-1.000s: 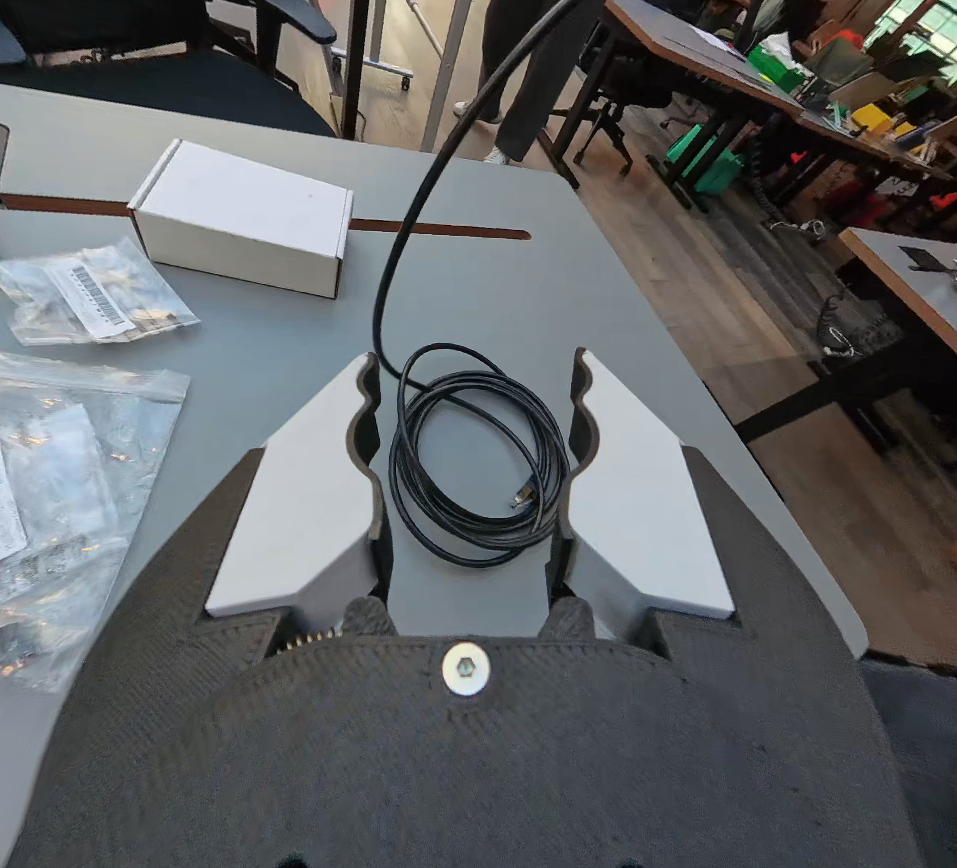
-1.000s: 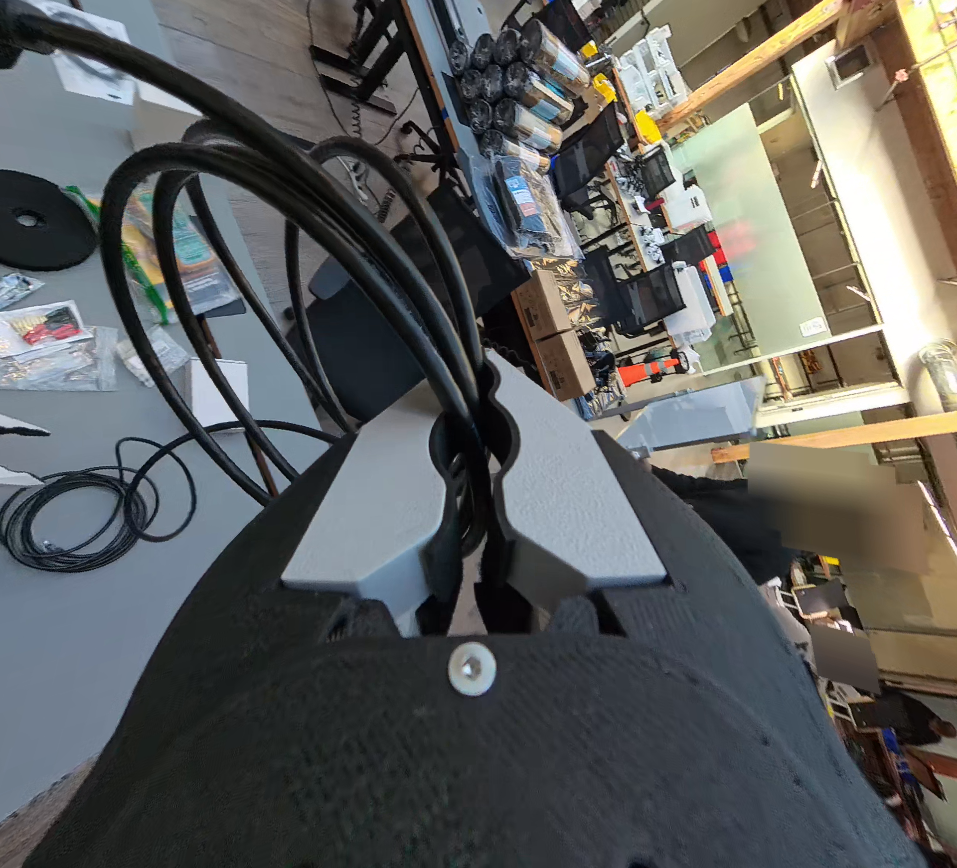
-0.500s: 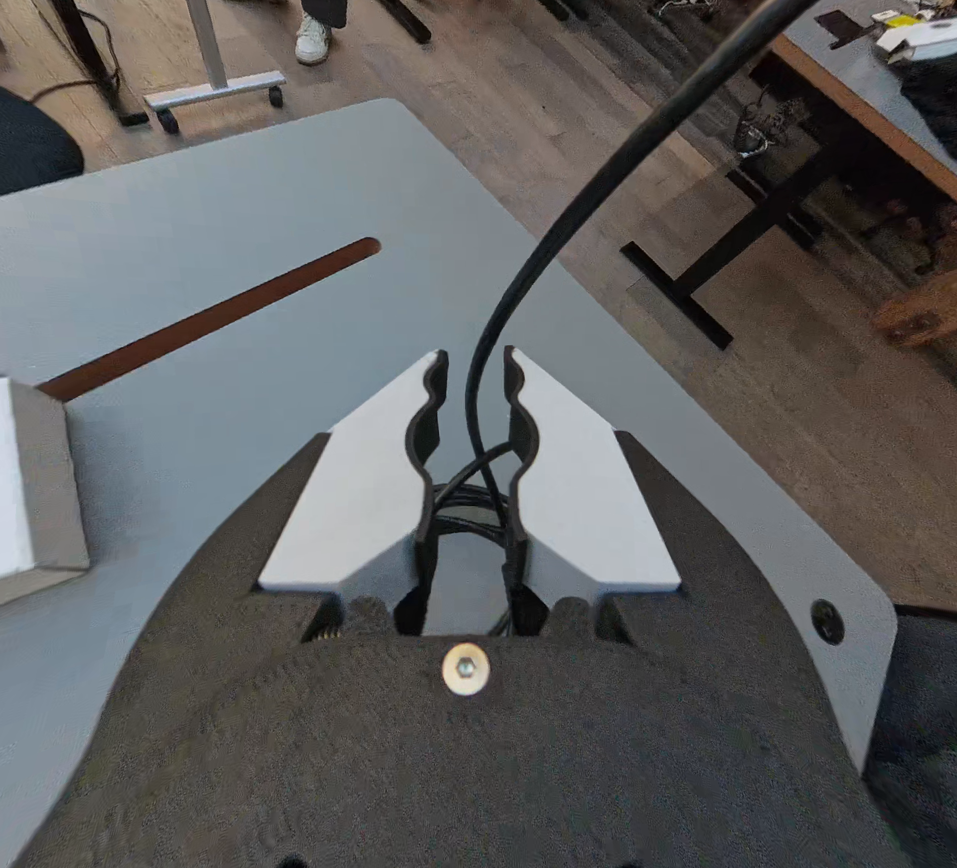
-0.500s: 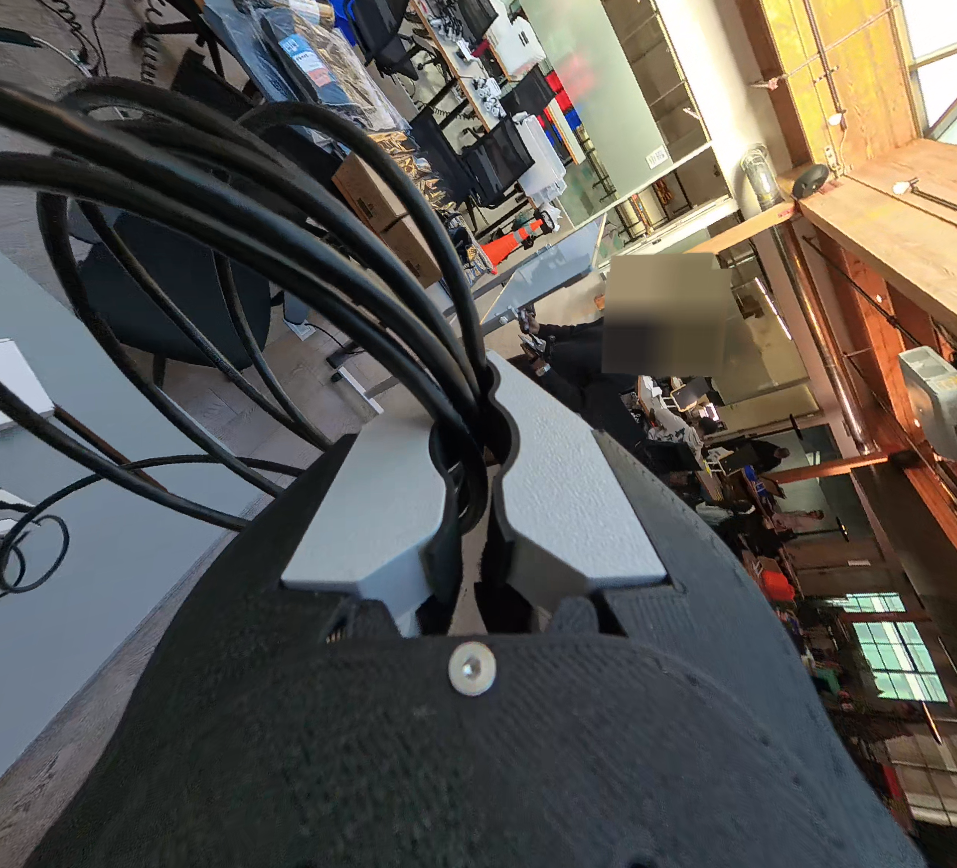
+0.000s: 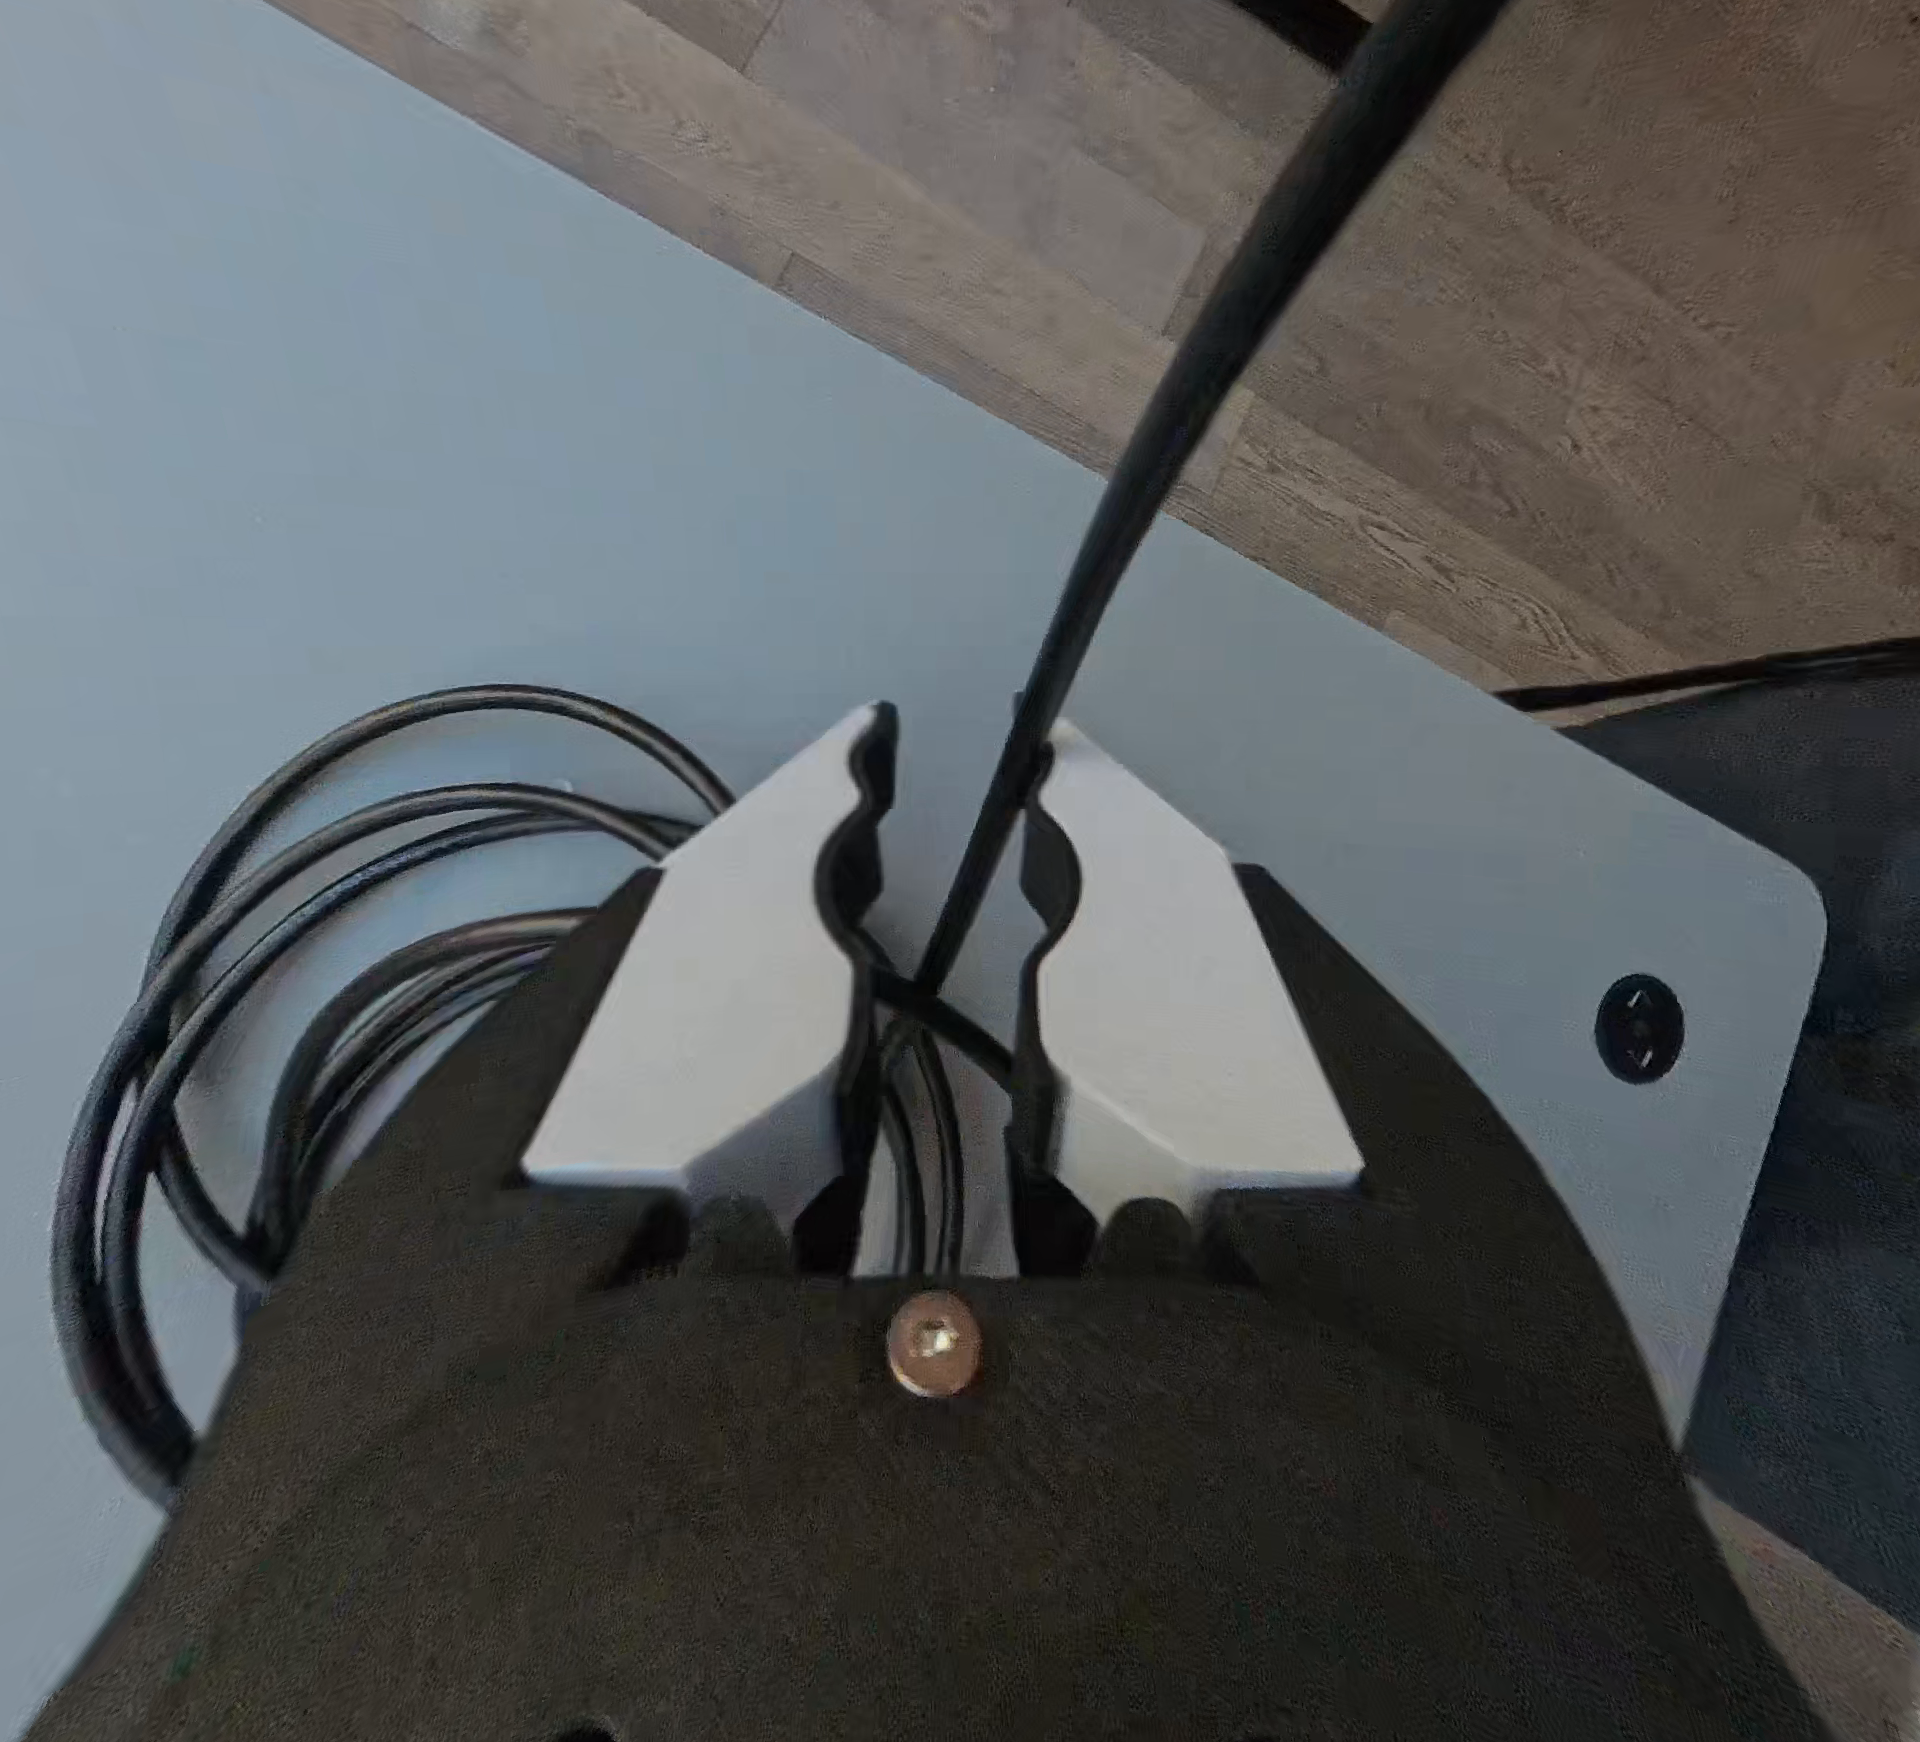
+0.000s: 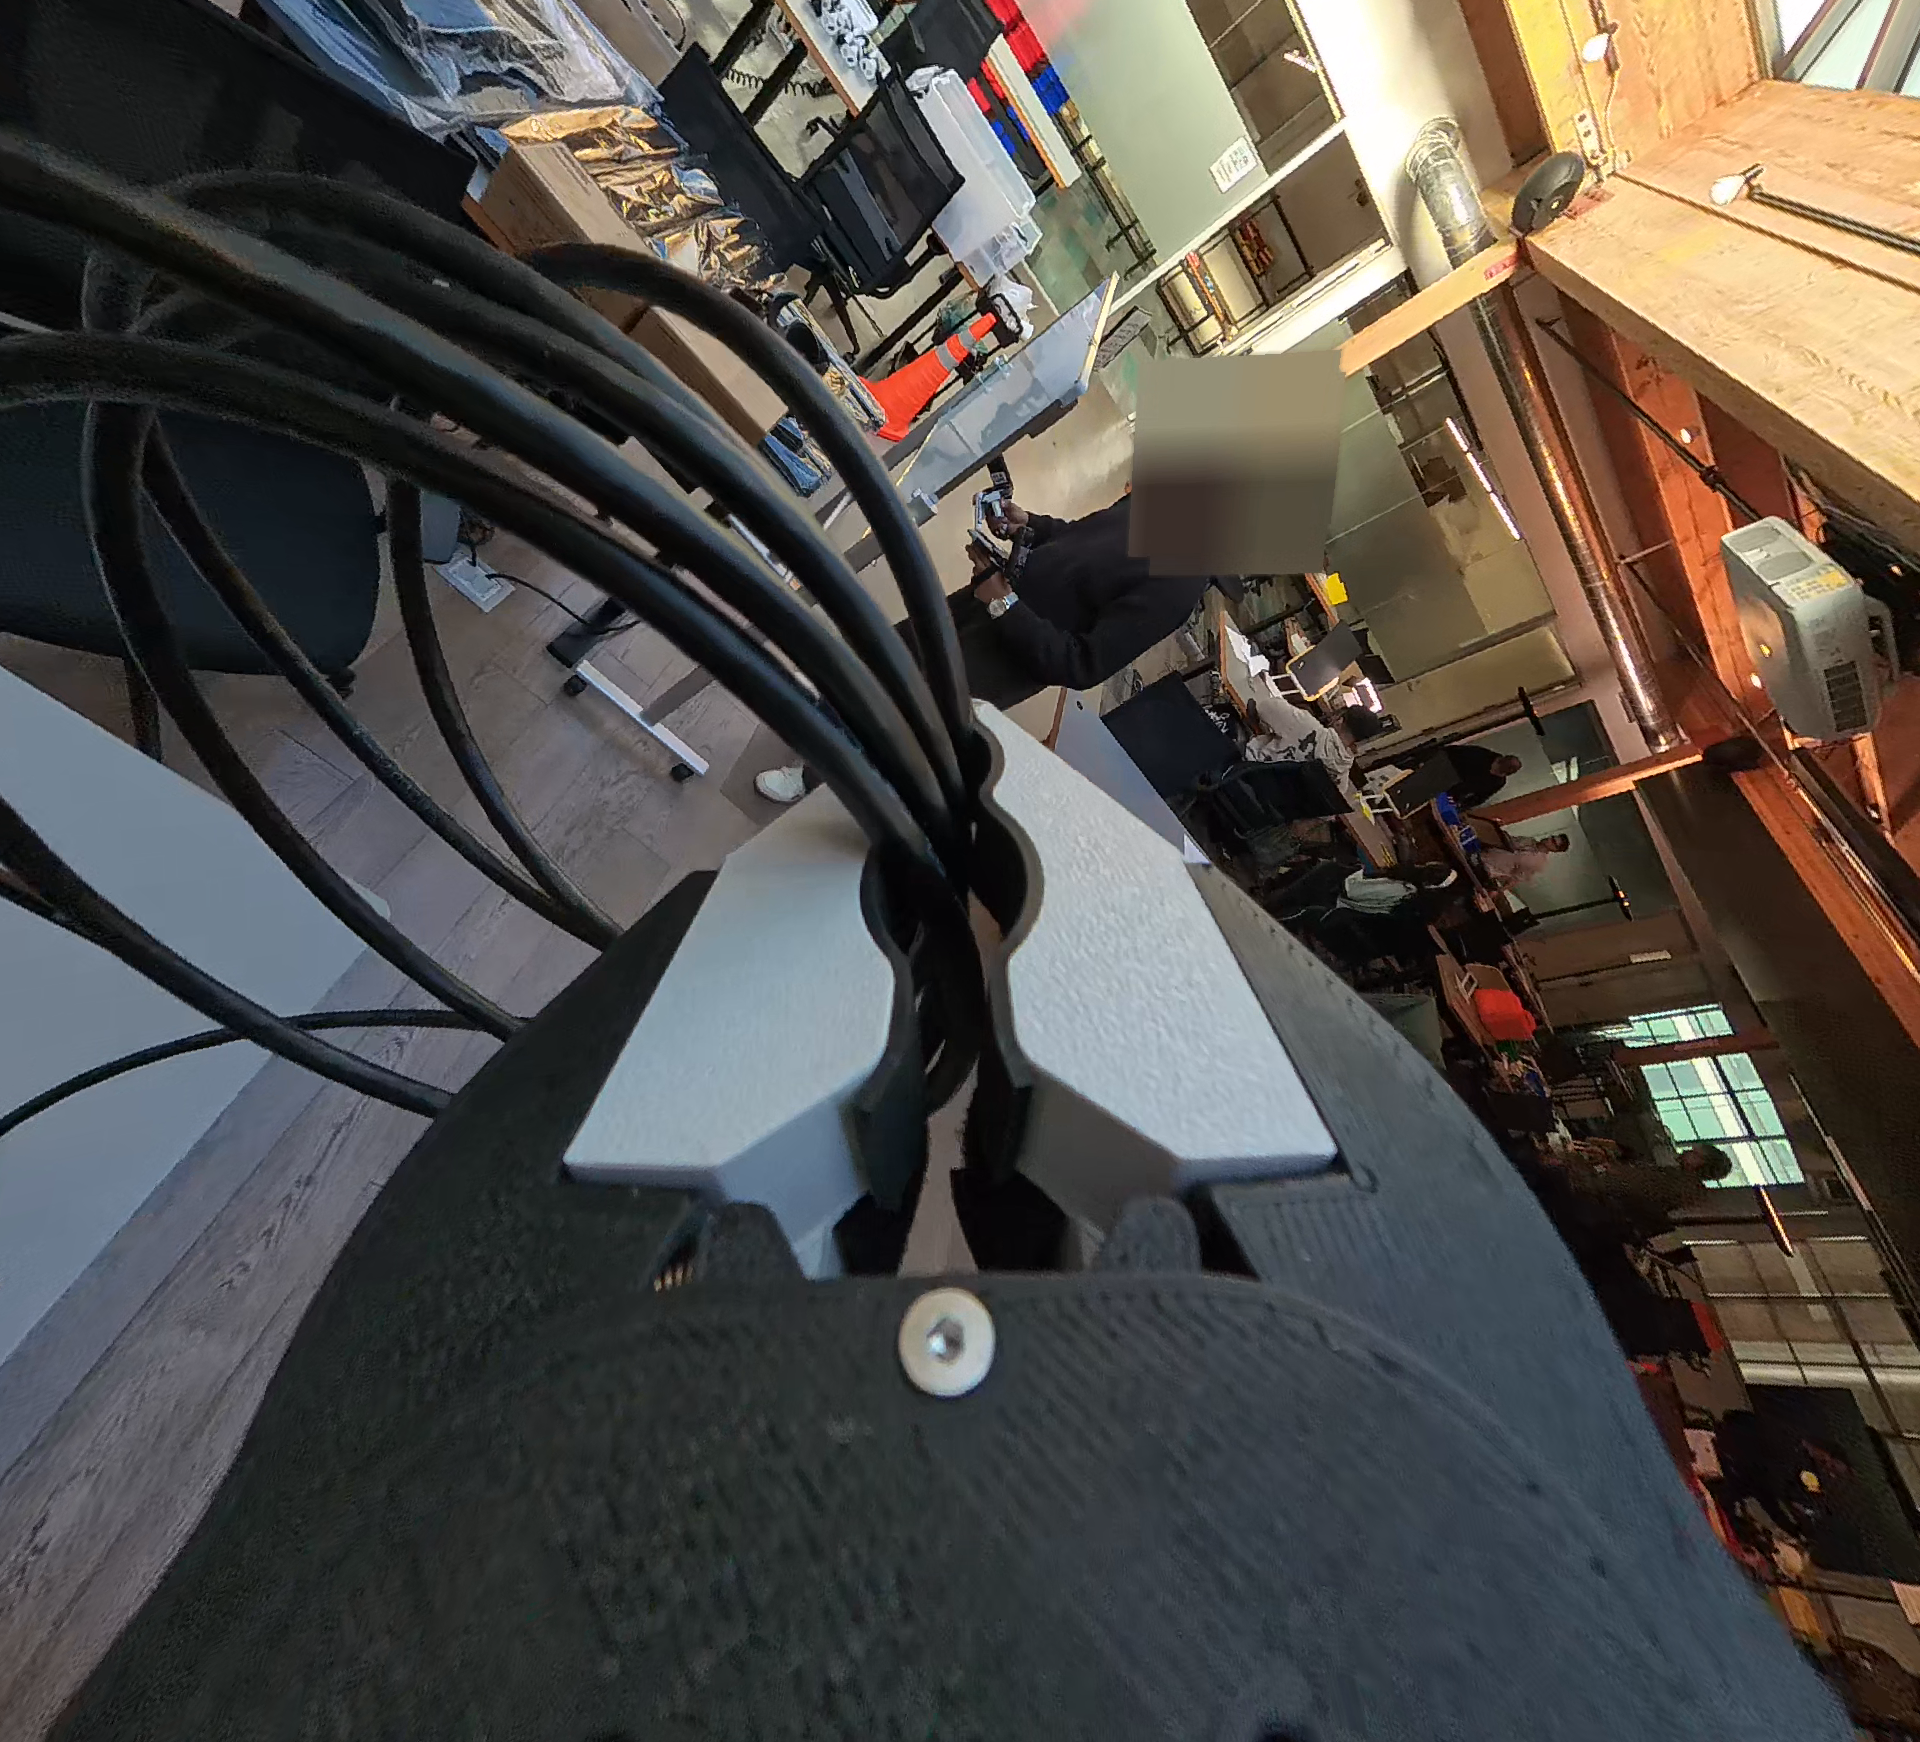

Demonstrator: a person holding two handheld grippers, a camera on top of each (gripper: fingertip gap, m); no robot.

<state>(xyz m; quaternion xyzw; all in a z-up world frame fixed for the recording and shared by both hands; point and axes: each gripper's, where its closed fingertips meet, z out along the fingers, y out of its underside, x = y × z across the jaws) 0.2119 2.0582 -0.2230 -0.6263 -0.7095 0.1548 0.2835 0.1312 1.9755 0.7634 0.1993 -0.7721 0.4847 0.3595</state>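
In the left wrist view we look down on the grey table (image 5: 364,404), near its right corner, with wooden floor (image 5: 1455,321) beyond the far edge. Our left gripper (image 5: 961,747) has its jaws drawn narrow around strands of the black cable (image 5: 1174,445): a few thin strands cross between the fingers near their base, and one strand rises out of the gap, thick and close to the lens, toward the upper right. To the left of the fingers the coiled loops (image 5: 239,944) of the same cable bulge out over the tabletop. We cannot tell whether the jaws actually pinch the strands or only enclose them, since a slit of table shows between them.

In the right wrist view our right gripper (image 6: 982,757) is tilted up toward the room. Its jaws are clamped tight on a bundle of black cable loops (image 6: 623,487), which fan out to the left from between the fingers. Below left lies a pale table edge (image 6: 125,913). Far off stand desks, an orange cone (image 6: 925,373) and a person in dark clothes (image 6: 1070,591).
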